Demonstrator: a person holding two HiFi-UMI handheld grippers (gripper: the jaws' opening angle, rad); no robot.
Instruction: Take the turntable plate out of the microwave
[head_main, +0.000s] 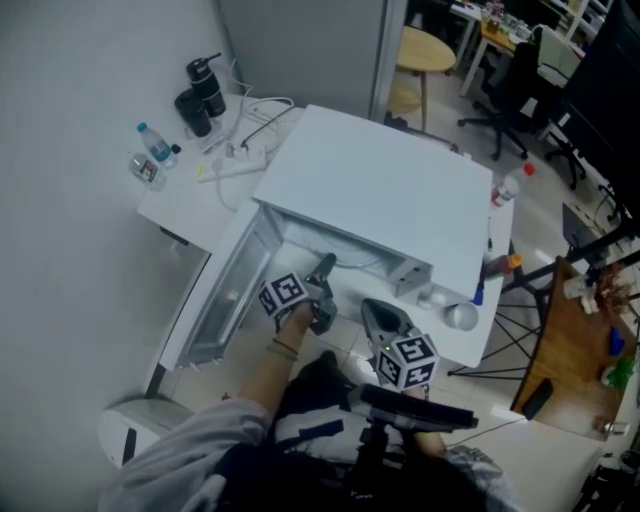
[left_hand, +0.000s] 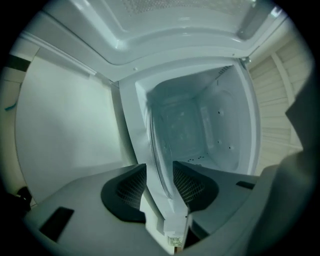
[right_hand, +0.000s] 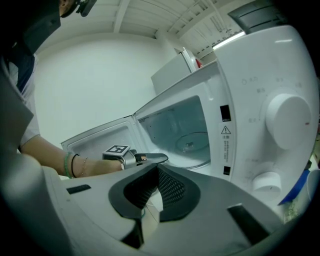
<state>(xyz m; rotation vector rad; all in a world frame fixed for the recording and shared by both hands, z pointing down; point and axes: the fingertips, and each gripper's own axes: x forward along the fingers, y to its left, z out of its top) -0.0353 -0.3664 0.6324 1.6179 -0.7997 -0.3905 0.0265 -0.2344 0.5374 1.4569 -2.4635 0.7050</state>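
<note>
Left hand-held gripper (left_hand: 159, 164) sits at the mouth of the microwave (head_main: 380, 190) with its jaws wide apart. I see the rim of the plate (right_hand: 192, 145) in the gap, but cannot tell whether they touch it. The plate lies flat on the microwave's floor. My right hand-held gripper (right_hand: 156, 168) hangs in front of the microwave, jaws closed together on nothing.

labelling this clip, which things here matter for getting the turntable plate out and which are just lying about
Job: microwave, open door, turntable plate, left gripper.
Lying about: black flask, water bottle, power strip, red-capped bottle, stool.
</note>
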